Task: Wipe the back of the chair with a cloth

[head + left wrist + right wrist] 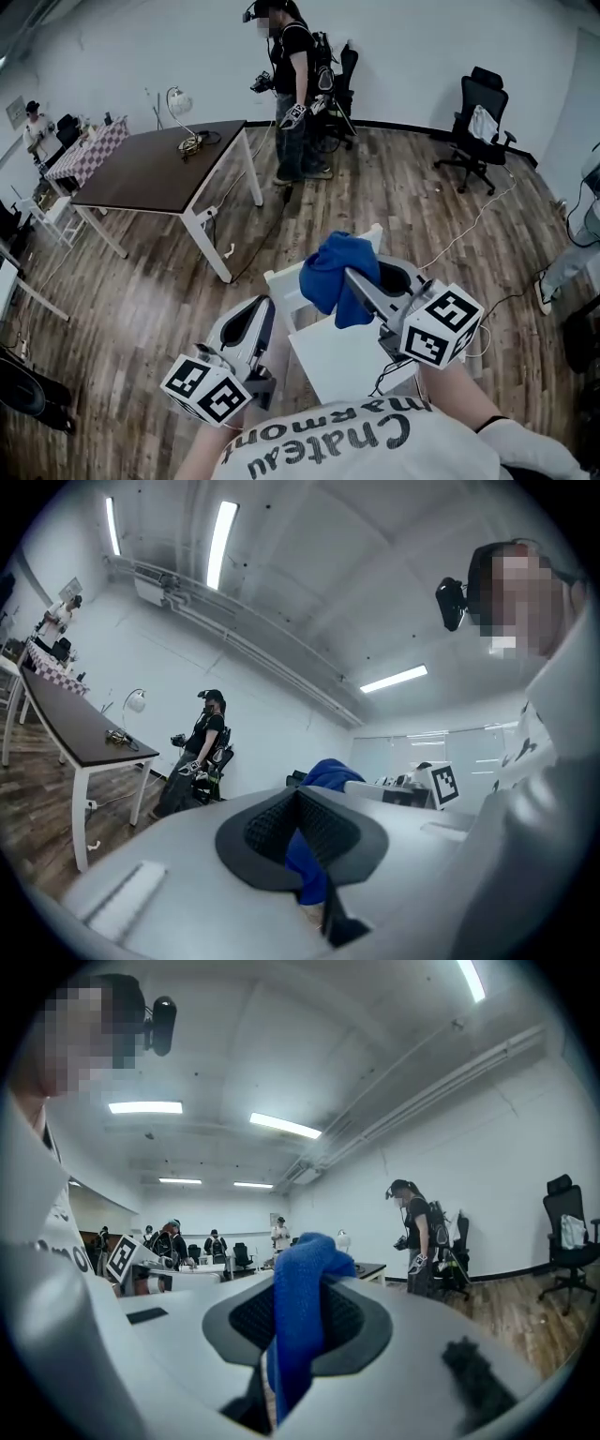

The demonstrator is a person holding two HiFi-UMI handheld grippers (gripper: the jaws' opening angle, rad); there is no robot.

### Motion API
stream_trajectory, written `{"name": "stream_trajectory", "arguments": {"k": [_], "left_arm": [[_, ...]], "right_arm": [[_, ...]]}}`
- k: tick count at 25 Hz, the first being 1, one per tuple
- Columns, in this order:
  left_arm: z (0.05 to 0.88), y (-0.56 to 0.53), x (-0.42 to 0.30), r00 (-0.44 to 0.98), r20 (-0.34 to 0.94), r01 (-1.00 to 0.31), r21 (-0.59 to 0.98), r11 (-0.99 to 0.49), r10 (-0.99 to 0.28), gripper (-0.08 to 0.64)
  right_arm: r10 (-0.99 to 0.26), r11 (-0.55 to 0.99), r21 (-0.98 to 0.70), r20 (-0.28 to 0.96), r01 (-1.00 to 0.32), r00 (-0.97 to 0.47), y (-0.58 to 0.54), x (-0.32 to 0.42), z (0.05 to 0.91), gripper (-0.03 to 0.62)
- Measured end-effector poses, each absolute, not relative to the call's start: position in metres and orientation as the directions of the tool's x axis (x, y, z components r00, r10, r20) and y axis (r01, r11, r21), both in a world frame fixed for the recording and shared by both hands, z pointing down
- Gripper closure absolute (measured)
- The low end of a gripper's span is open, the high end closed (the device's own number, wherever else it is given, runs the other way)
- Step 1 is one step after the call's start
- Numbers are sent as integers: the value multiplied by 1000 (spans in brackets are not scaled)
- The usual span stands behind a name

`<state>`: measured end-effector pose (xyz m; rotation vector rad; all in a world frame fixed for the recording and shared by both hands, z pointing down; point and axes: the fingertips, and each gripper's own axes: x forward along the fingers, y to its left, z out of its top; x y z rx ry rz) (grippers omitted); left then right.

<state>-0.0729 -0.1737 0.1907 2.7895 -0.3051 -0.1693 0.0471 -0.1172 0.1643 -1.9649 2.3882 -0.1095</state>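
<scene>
With jaws pinched on a blue cloth (328,272), holding the right gripper (356,281) over the top of the white chair back (281,284), at twelve o'clock from the seat (342,361). With jaws pressed together on nothing, holding the left gripper (264,307) at nine o'clock of the seat, just beside the back. At eleven o'clock across the room, a dark table (159,169); at twelve, a standing person (295,94).
</scene>
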Motion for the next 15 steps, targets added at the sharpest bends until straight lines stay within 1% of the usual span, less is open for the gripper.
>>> {"name": "stream_trajectory", "arguments": {"k": [10,15], "left_arm": [[188,-108,-44,955,-76,-237,383,-893,-286,552],[185,-87,-41,940,-75,-275,411,-869,-333,552]], "right_arm": [[-974,223,-101,25,-970,-227,-56,88,166,511],[-968,244,-106,41,-964,-249,-37,100,165,511]]}}
